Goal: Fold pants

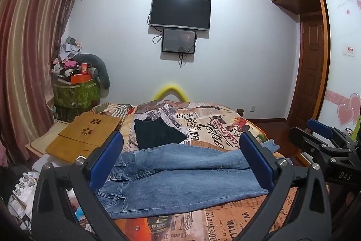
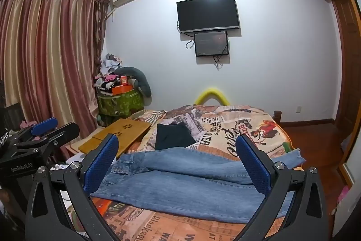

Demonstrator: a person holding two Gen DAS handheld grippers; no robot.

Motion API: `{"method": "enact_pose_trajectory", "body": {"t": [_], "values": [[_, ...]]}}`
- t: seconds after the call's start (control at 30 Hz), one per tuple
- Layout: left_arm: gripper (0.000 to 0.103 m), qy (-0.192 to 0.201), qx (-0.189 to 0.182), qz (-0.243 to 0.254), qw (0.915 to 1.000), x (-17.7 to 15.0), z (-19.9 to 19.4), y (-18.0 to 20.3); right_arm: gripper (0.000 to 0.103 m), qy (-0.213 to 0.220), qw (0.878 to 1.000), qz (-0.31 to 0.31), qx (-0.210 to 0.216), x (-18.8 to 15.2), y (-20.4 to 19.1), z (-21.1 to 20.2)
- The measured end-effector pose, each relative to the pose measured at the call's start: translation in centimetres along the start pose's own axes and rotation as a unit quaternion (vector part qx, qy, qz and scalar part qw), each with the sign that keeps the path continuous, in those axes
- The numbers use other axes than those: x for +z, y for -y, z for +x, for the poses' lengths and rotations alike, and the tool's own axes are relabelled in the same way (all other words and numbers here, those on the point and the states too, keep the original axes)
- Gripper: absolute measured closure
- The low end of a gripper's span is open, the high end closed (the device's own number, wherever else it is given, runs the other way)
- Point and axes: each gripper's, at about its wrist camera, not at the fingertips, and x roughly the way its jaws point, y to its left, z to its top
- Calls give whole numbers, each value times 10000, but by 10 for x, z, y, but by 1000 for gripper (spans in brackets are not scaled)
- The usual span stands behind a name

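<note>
Both tools stand released: left tool (image 1: 181,162) and right tool (image 2: 177,164) hover side by side above the near edge of the bed (image 2: 259,128), jaws wide, nothing between the pads. Blue jeans (image 1: 180,175) lie flat across the near part of the bed, long axis left to right, waistband to the left, hems to the right. Judged best practice: take waistband and hems together, lift evenly, and keep the legs aligned. A black garment (image 1: 158,132) lies just beyond.
</note>
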Motion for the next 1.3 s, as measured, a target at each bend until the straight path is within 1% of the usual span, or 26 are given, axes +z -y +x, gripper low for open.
{"method": "enact_pose_trajectory", "body": {"t": [1.3], "values": [[0,-2,-18,-72,10000,-5,3,0,0,-15,10000,6,-5,-3,8,-1]]}}
